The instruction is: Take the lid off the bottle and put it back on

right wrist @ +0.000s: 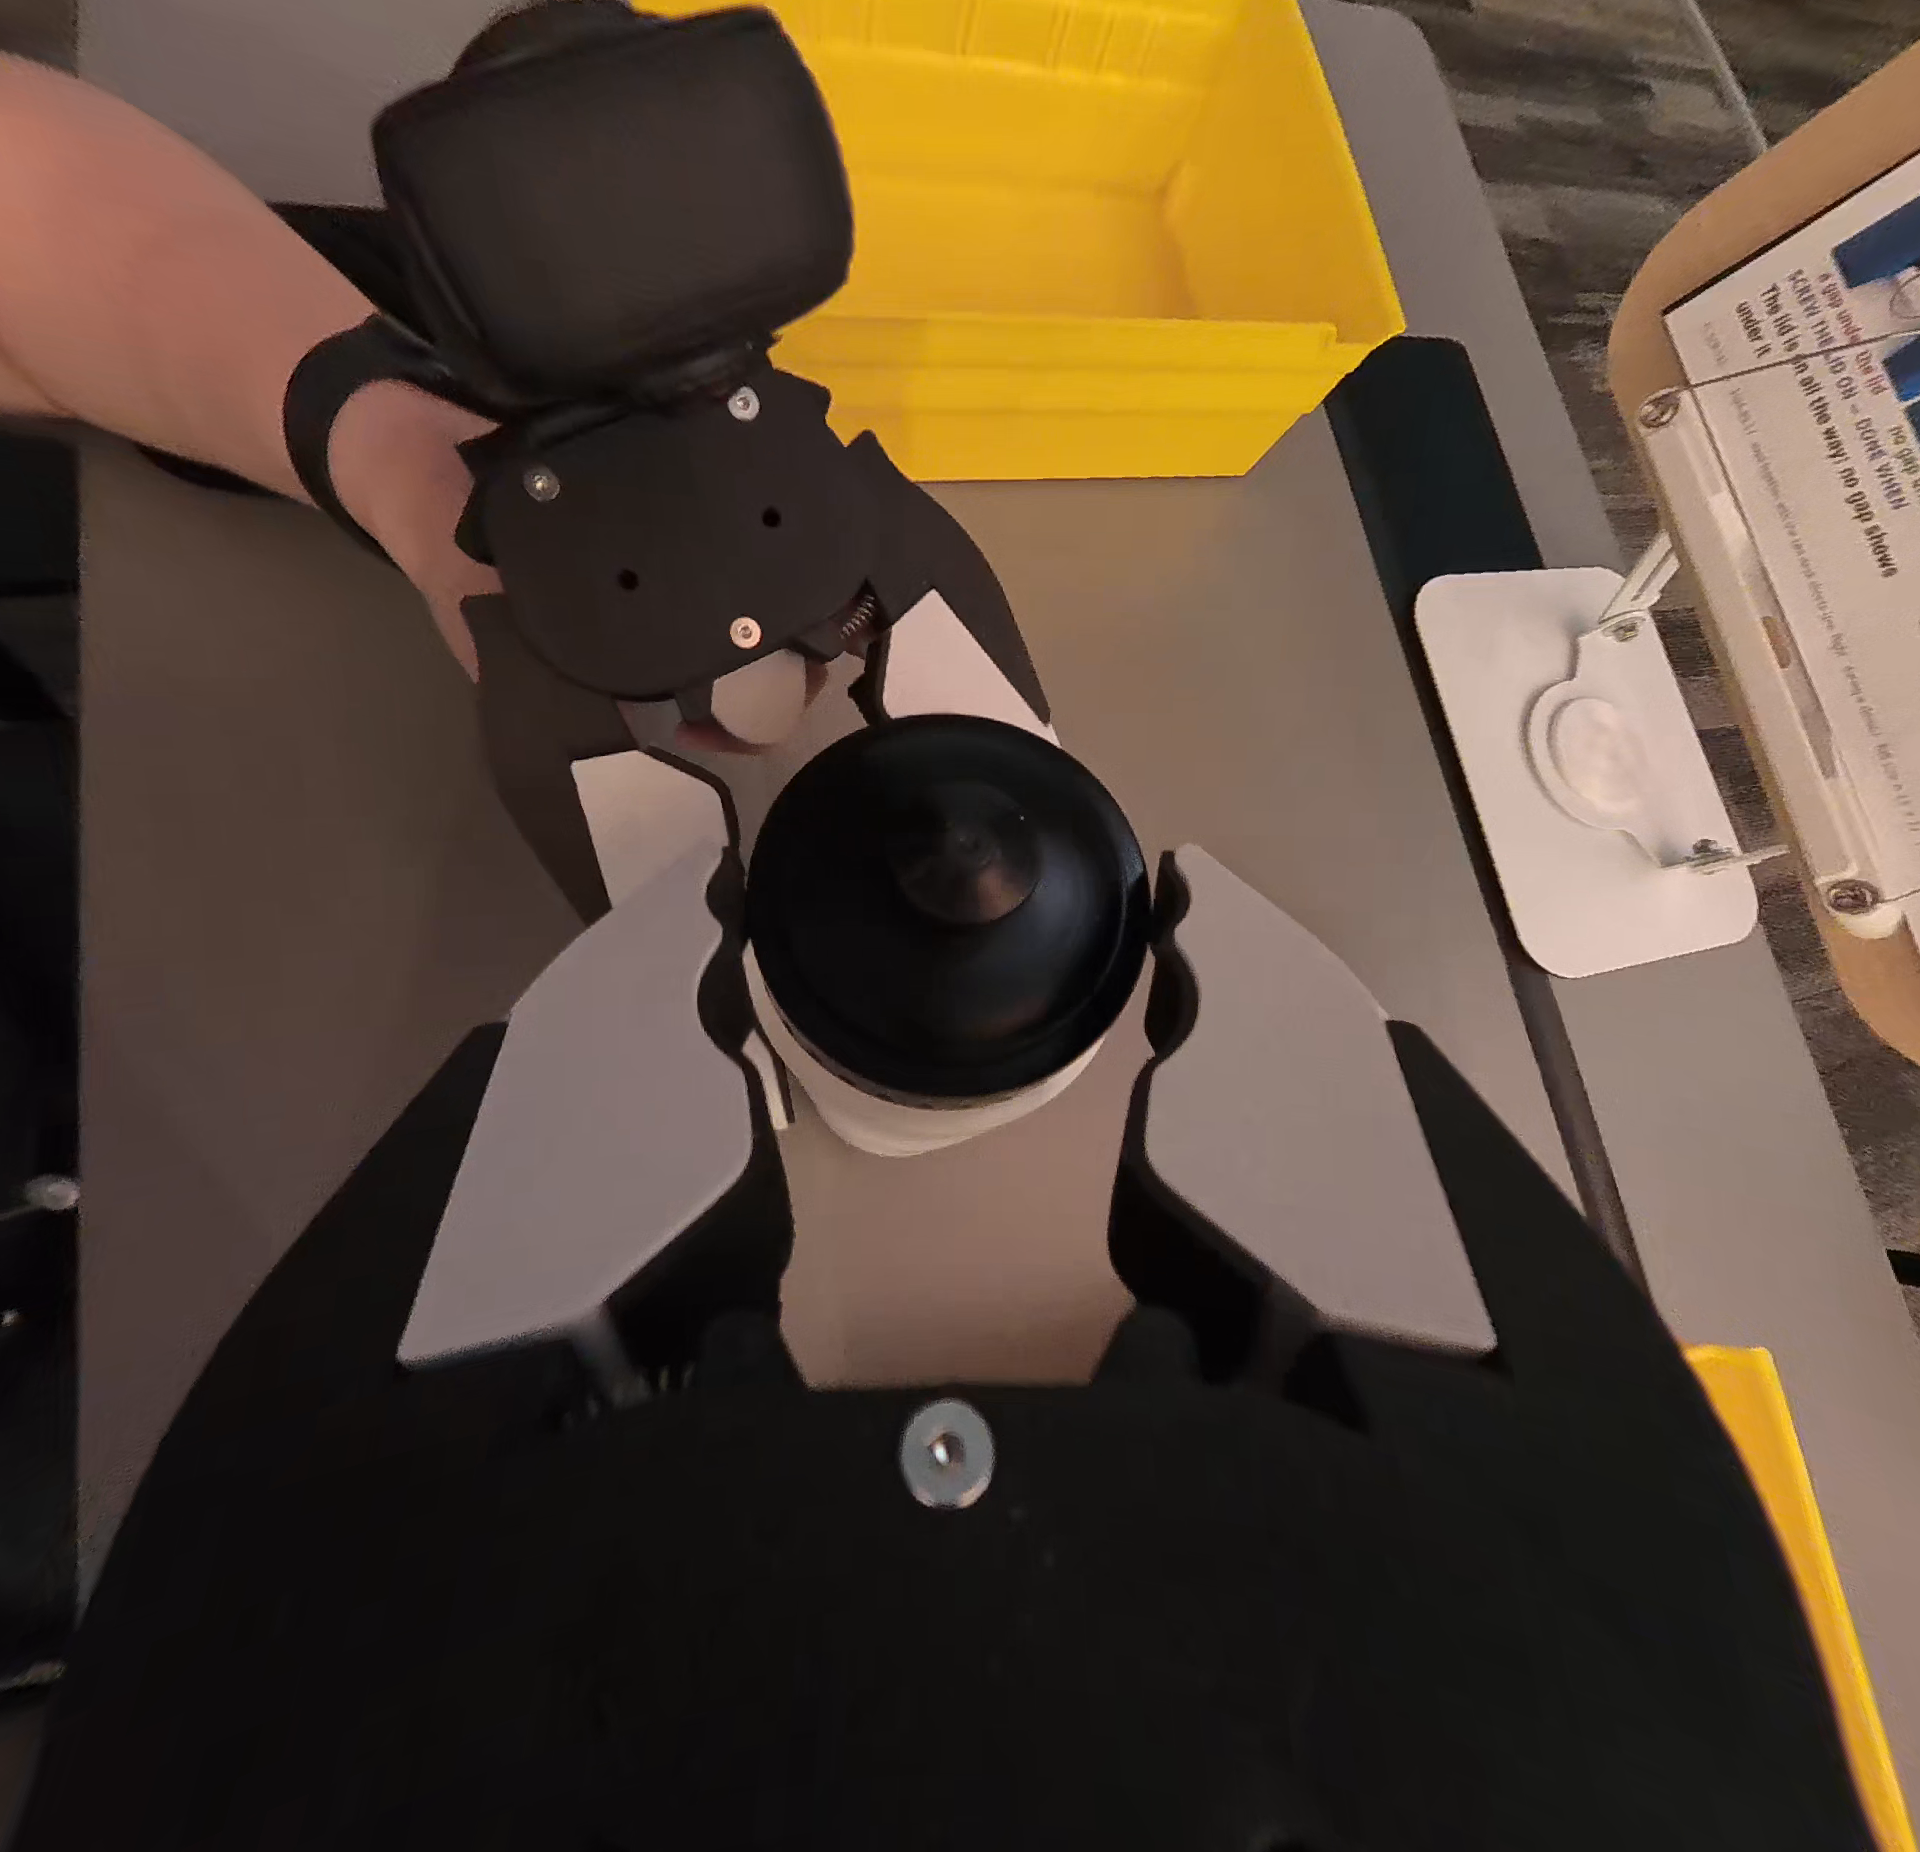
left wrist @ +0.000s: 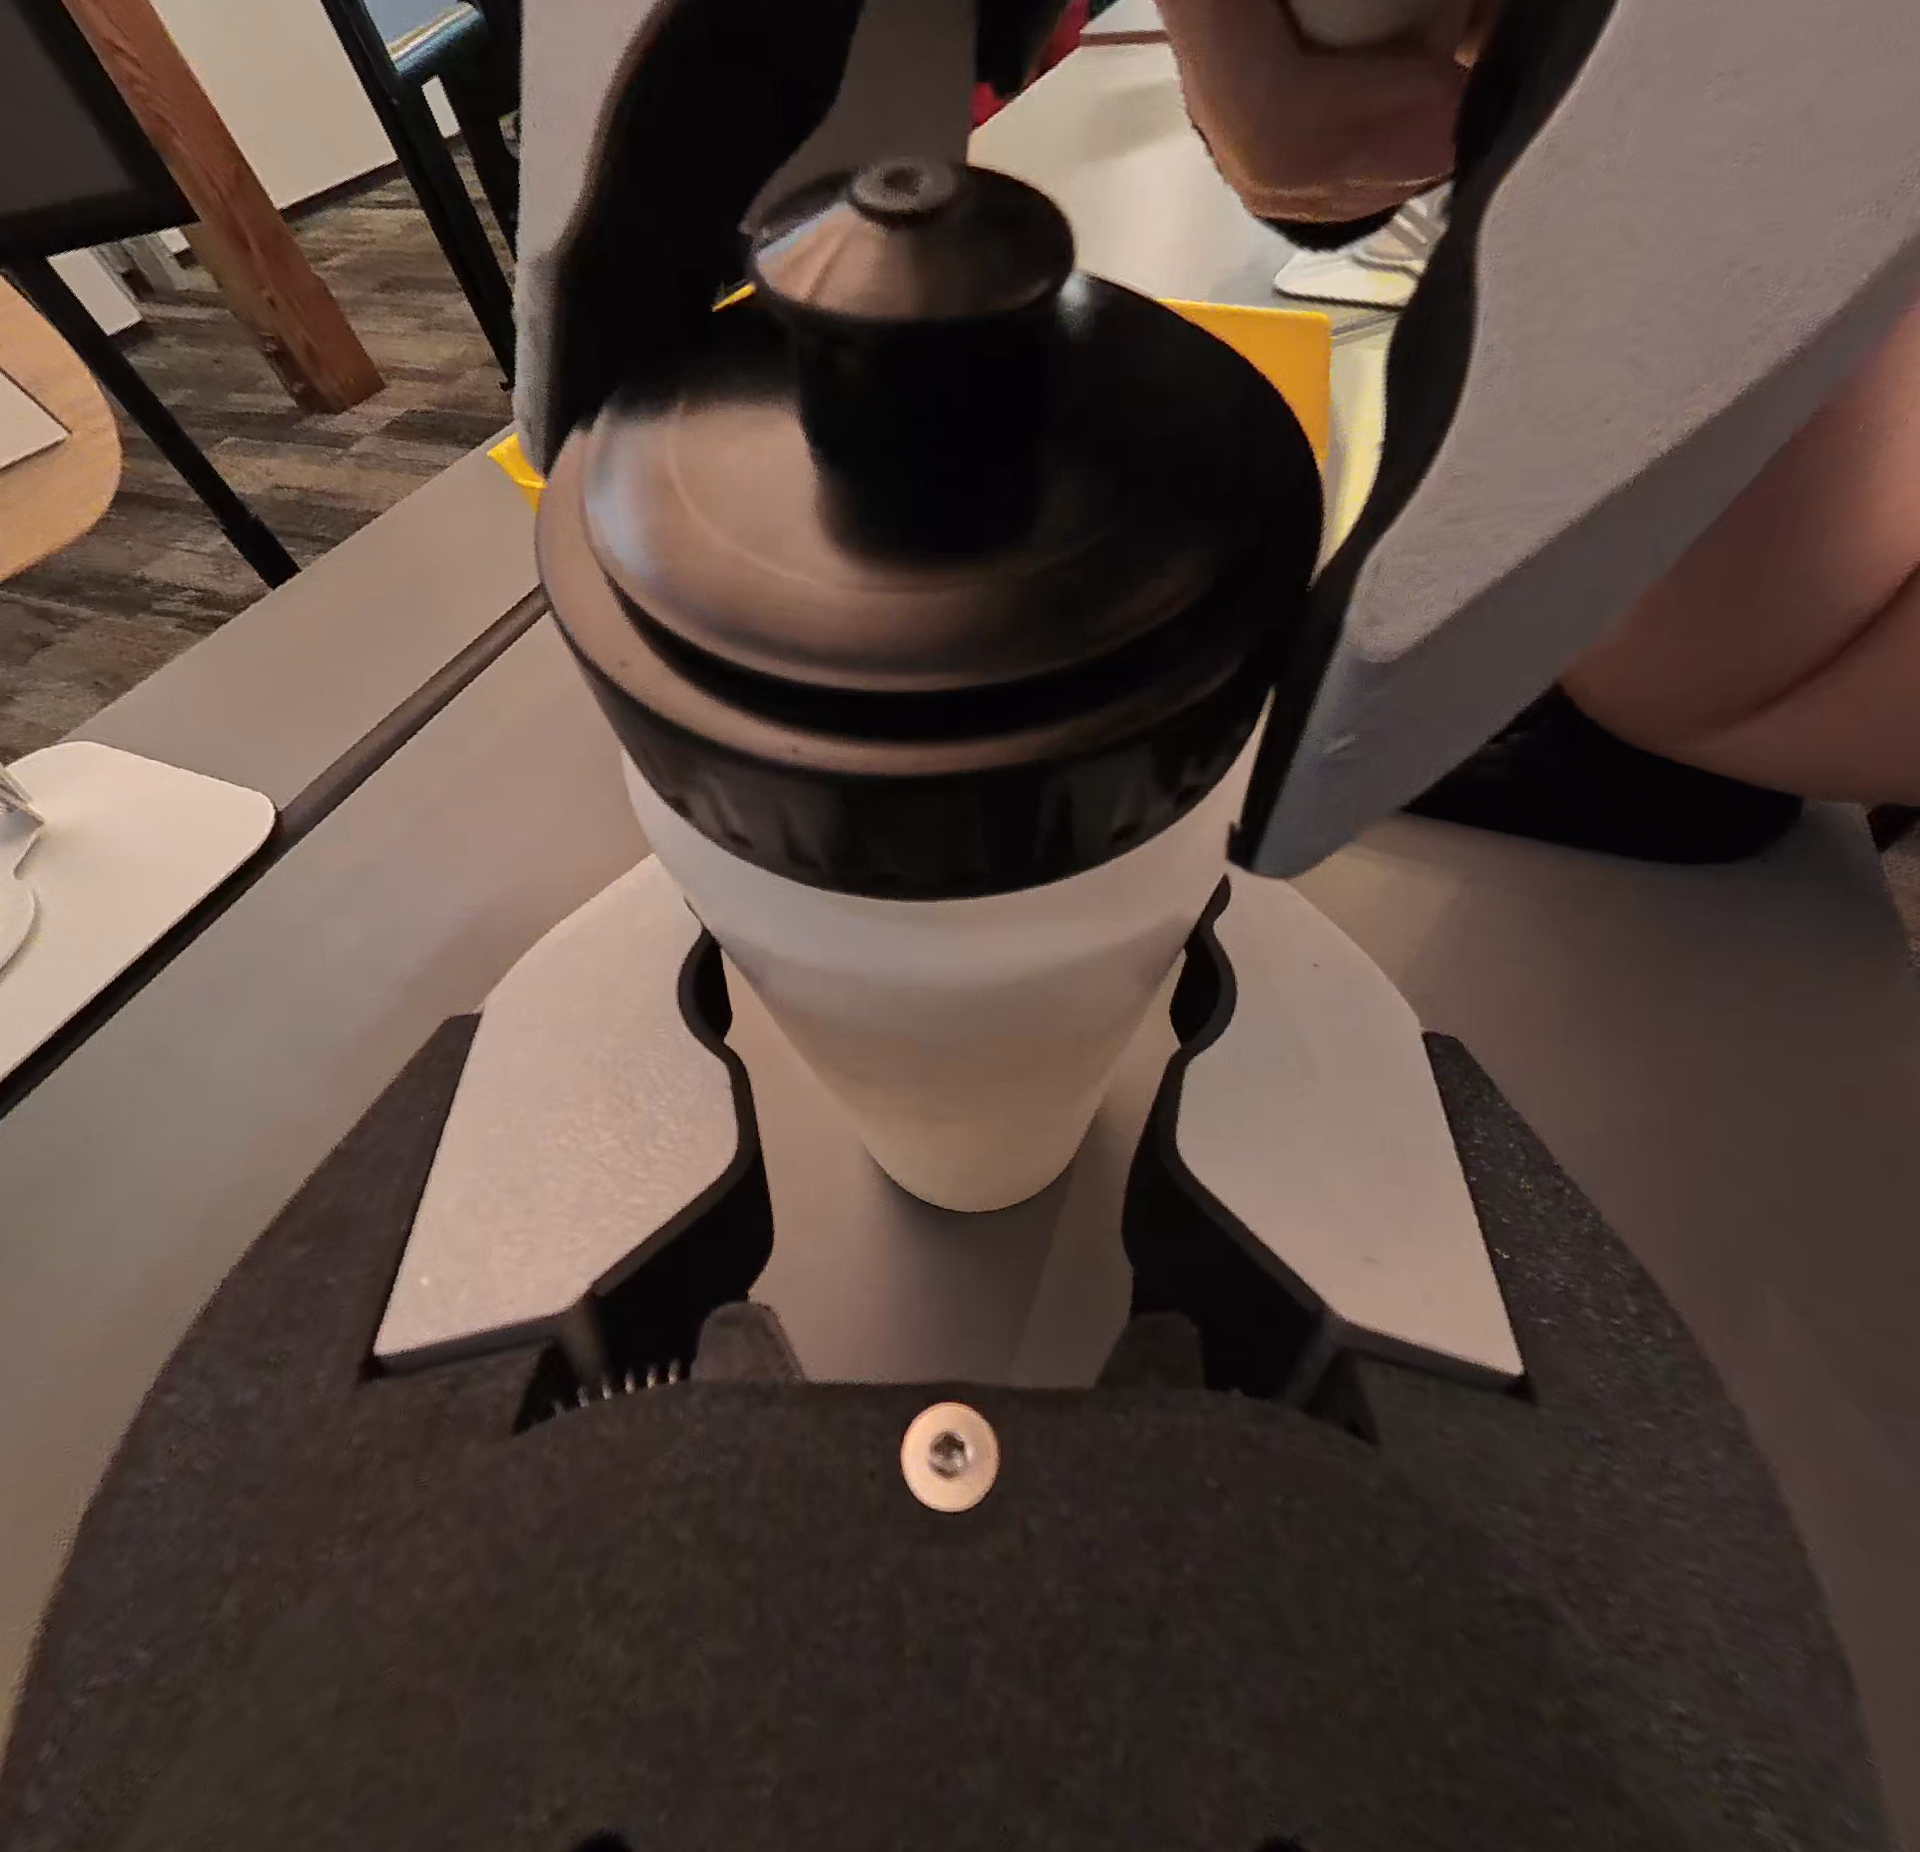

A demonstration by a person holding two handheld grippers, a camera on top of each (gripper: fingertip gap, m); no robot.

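Bottle (left wrist: 961, 1023), white, stands upright on the grey table (left wrist: 1558, 1075), near a yellow bin (right wrist: 1091, 244). Black lid (left wrist: 914, 597) sits on its neck; in the left wrist view a dark gap shows between the lid's dome and its ribbed skirt, so I cannot tell whether it is fully seated or part unscrewed

Left gripper (left wrist: 961, 981): jaws closed around the bottle body, low, pads touching both sides. Holding it

Right gripper (right wrist: 945, 940): comes from above, jaws on either side of the lid rim. Left pad looks in contact; on the right the pad appears just at the rim. Judged clamped on the lid, though contact is not certain

Risks from here:
- Left grip sits low on a tapering body. Torque from the right gripper could spin the bottle in the pads instead of turning the lid
- Right pads hold only the rim edge. A small tilt could make them slip off the skirt
- If the lid is lifted off-axis, the bottle tips, since the hold is low
- On refitting, a tilted lid would cross-thread and leave a gap
- Spout (left wrist: 904, 233) stands tall; the right gripper could knock it
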